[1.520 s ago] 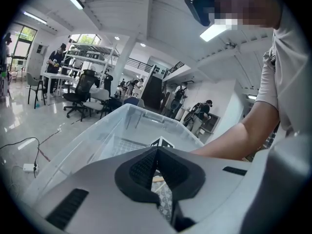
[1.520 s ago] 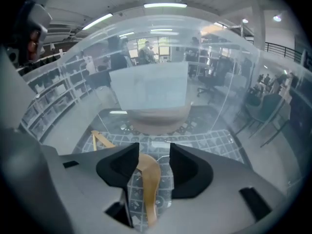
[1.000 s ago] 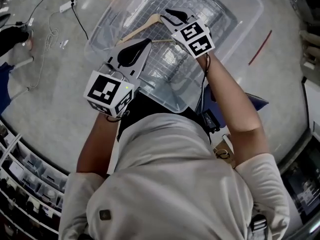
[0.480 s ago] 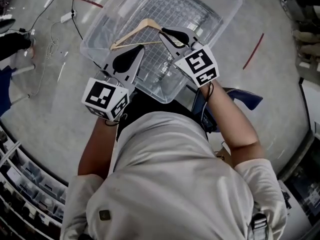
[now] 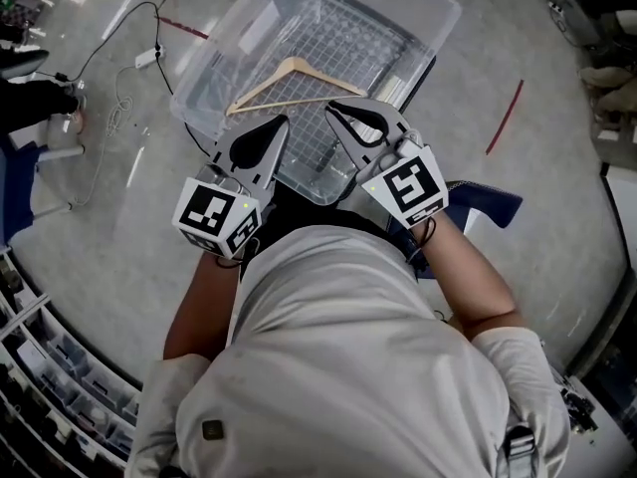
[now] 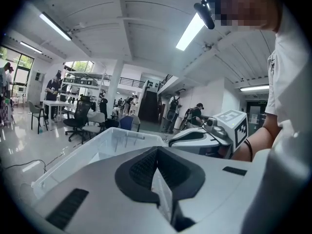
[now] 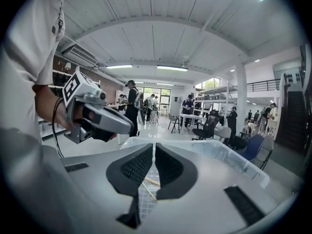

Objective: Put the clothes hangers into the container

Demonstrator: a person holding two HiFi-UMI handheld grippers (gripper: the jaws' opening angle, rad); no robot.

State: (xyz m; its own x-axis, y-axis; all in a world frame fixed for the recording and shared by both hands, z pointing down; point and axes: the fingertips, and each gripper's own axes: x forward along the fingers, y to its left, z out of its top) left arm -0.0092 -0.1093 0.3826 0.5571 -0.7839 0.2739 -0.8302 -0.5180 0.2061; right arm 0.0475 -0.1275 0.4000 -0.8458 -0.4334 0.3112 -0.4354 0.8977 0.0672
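Note:
A wooden clothes hanger (image 5: 261, 88) lies flat on the grid bottom of the clear plastic container (image 5: 358, 38). Both grippers hover side by side over the container's near edge, apart from the hanger. My left gripper (image 5: 282, 123) is shut with nothing in it; its pads meet in the left gripper view (image 6: 157, 150). My right gripper (image 5: 336, 110) has just been closing and its pads now stand together with nothing between them (image 7: 154, 147). Below its jaws the hanger (image 7: 147, 181) shows as a thin strip inside the container (image 7: 234, 155).
White cables (image 5: 119, 78) trail over the floor left of the container. A red tape strip (image 5: 503, 118) marks the floor to the right. A blue seat (image 5: 488, 202) stands by my right arm. Shelving (image 5: 40, 366) fills the lower left.
Both grippers have drawn back from the container toward my body and risen. The right gripper has left the hanger, which stays lying in the container, and its jaws have come together.

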